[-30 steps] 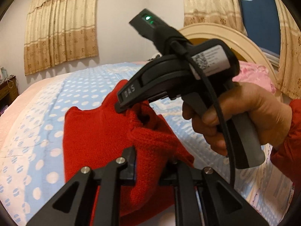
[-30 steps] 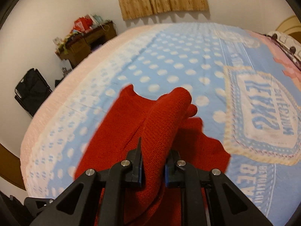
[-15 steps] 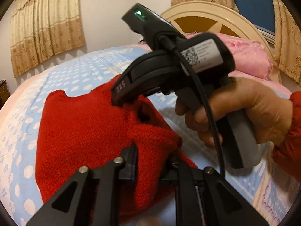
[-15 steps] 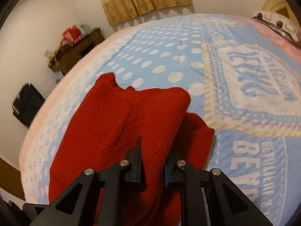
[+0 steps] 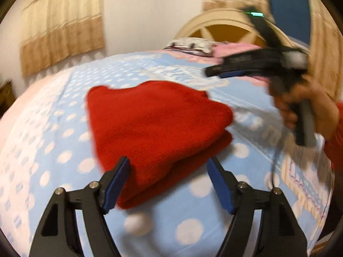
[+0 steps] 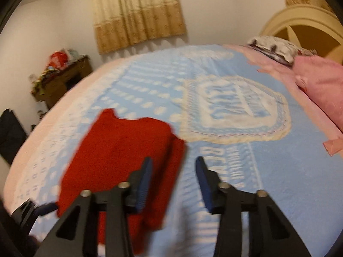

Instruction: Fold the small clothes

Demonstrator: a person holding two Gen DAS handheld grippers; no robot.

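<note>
A red knit garment (image 5: pixel 154 128) lies folded in layers on the blue dotted bedspread (image 5: pixel 53 150). It also shows in the right wrist view (image 6: pixel 120 154), left of centre. My left gripper (image 5: pixel 168 182) is open and empty, its jaws wide on either side of the garment's near edge. My right gripper (image 6: pixel 173 182) is open and empty, raised above the bed by the garment's right edge. The right gripper also shows in the left wrist view (image 5: pixel 216 72), held up at the right in a hand. Both views are motion-blurred.
Pink pillows (image 6: pixel 321 85) and a cream headboard (image 6: pixel 300 23) lie at the bed's far right end. A cluttered wooden dresser (image 6: pixel 62 79) stands by the wall at left. Curtains (image 6: pixel 137 12) hang behind the bed.
Both grippers have let go of the red garment and opened. The garment now lies folded on the bed. Both grippers have pulled back, the right one lifting away to the right.
</note>
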